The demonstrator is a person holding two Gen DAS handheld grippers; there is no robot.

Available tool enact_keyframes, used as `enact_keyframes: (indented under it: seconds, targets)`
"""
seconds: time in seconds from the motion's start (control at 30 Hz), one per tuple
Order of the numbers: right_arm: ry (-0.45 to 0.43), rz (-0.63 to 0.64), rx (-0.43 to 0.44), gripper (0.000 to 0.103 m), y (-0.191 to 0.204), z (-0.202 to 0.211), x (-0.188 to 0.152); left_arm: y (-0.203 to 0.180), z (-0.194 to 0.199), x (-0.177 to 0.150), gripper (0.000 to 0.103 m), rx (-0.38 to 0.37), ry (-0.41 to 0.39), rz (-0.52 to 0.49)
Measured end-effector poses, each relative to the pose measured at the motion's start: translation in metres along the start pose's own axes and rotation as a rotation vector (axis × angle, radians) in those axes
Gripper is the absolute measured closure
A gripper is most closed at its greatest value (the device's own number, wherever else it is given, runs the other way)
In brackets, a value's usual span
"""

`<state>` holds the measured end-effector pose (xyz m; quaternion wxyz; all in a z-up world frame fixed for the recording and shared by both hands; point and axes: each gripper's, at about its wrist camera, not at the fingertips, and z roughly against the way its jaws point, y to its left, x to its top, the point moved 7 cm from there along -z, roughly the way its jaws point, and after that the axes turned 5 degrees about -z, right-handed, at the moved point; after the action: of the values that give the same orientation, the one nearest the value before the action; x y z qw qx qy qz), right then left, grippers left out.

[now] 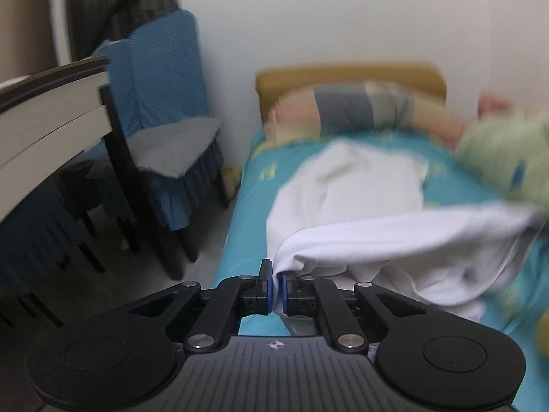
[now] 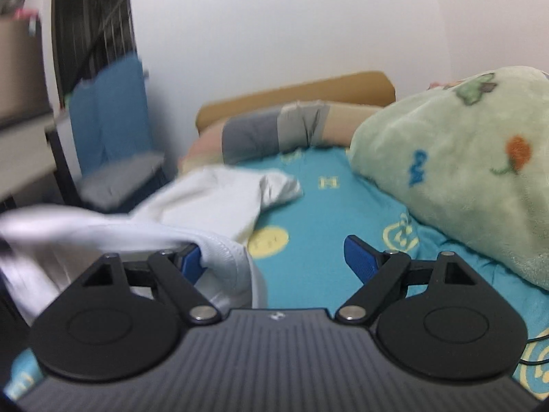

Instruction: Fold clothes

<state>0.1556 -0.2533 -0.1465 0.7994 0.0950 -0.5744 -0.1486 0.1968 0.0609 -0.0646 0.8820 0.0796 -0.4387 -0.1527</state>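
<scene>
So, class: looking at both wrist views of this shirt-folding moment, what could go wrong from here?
1. The right gripper is open, and the white garment only drapes over one of its fingers, so that side could slip off.
2. The left gripper pinches just a small edge of the cloth; a tug might pull it free.
3. The green blanket lies close by on the bed sheet and could crowd the fold.

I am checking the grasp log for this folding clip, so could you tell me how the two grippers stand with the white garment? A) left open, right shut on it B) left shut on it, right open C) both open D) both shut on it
B: the left gripper pinches the white garment, while the right gripper is spread wide.
</scene>
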Motion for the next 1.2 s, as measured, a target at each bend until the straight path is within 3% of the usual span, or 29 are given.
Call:
enact_keyframes:
  seconds: [0.07, 0.13, 0.2, 0.27, 0.33, 0.47, 0.57, 0.73, 0.87, 0.93, 1.0, 1.07, 1.2]
  targets:
    - [-0.024, -0.046, 0.039, 0.018, -0.002, 0.006, 0.01, -0.013, -0.004, 0.001, 0.089, 0.037, 0.007, -0.068]
    - [-0.047, -0.05, 0.053, 0.018, 0.001, 0.01, 0.017, -0.026, 0.0, 0.002, 0.074, 0.084, -0.027, -0.141]
    - [-0.06, -0.035, 0.056, 0.018, 0.004, 0.012, 0.019, -0.038, 0.013, 0.006, 0.034, 0.118, -0.104, -0.207]
    - [-0.054, -0.04, 0.077, 0.018, 0.006, 0.011, 0.022, -0.05, 0.032, 0.01, 0.023, 0.141, -0.205, -0.267]
    - [-0.046, -0.053, 0.081, 0.018, 0.006, 0.014, 0.023, -0.067, 0.05, 0.012, 0.021, 0.133, -0.265, -0.321]
    - [-0.052, -0.076, 0.099, 0.018, 0.01, 0.021, 0.029, -0.113, 0.067, 0.015, 0.013, 0.035, -0.374, -0.411]
    - [-0.066, -0.079, 0.109, 0.018, 0.013, 0.025, 0.034, -0.149, 0.057, 0.014, 0.013, 0.036, -0.371, -0.483]
    - [-0.064, -0.087, 0.099, 0.018, 0.011, 0.026, 0.032, -0.179, 0.03, 0.014, 0.013, 0.082, -0.328, -0.469]
    - [-0.08, -0.116, 0.088, 0.018, 0.004, 0.029, 0.035, -0.199, 0.034, 0.009, 0.01, 0.059, -0.367, -0.486]
    - [-0.089, -0.131, 0.093, 0.018, 0.002, 0.031, 0.038, -0.2, 0.033, 0.005, 0.01, 0.123, -0.377, -0.488]
    - [-0.094, -0.131, 0.087, 0.018, 0.0, 0.032, 0.04, -0.191, 0.031, 0.009, 0.01, 0.228, -0.392, -0.442]
    - [-0.094, -0.125, 0.063, 0.018, -0.003, 0.032, 0.039, -0.171, 0.038, 0.017, 0.01, 0.287, -0.419, -0.336]
    - [-0.027, -0.085, 0.042, 0.018, -0.001, 0.022, 0.025, -0.133, 0.061, 0.032, 0.009, 0.327, -0.475, -0.144]
